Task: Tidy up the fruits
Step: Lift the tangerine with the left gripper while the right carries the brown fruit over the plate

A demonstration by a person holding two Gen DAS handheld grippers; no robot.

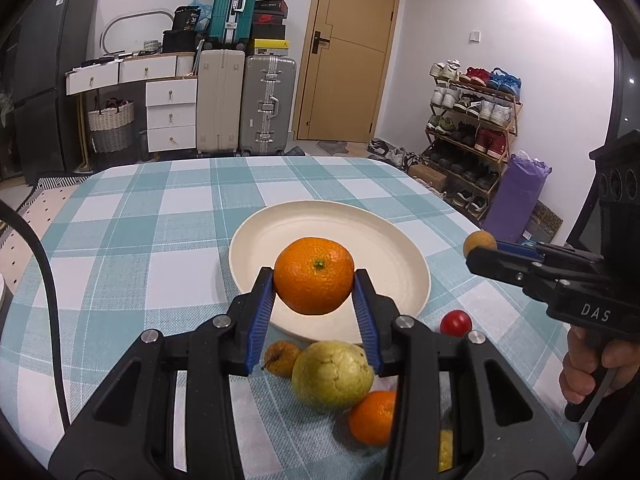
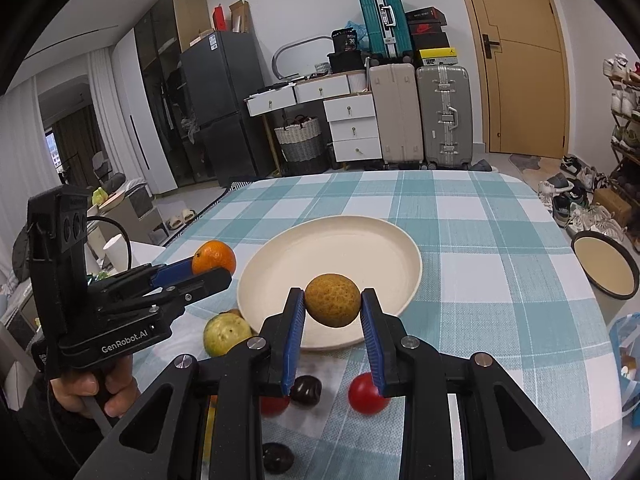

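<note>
Left gripper: blue ribbed pads pinching a large orange, lower centre of the left wrist view. Round, bright orange, pebbled peel, green stem scar facing the camera. Held above the near rim of the plate.

Right gripper: blue ribbed pads pinching a small brown fruit, lower centre of the right wrist view. Round, tan-brown, rough speckled skin. Held above the near edge of the plate.

Plate: round, cream, matte, shallow with a raised rim, nothing lying in it. Resting on a woven tablecloth checked in teal and white.

Loose fruit on the cloth, bottom of the left wrist view, just in front of the plate:
- green-yellow guava, lumpy skin with pale scuffs
- small yellow-brown pear-shaped fruit, to the left, beside the guava
- second orange, lower right, touching the guava
- red cherry tomato, glossy, right of the plate

Bottom of the right wrist view: a red tomato and a dark glossy chestnut-like fruit, well apart from the plate rim.

Gripper bodies: black moulded plastic, silver pivot screws. Legible markings: "DAS" on the right gripper body, right edge of the left wrist view; "GenRobot.AI" on the left gripper body, lower left of the right wrist view.
</note>
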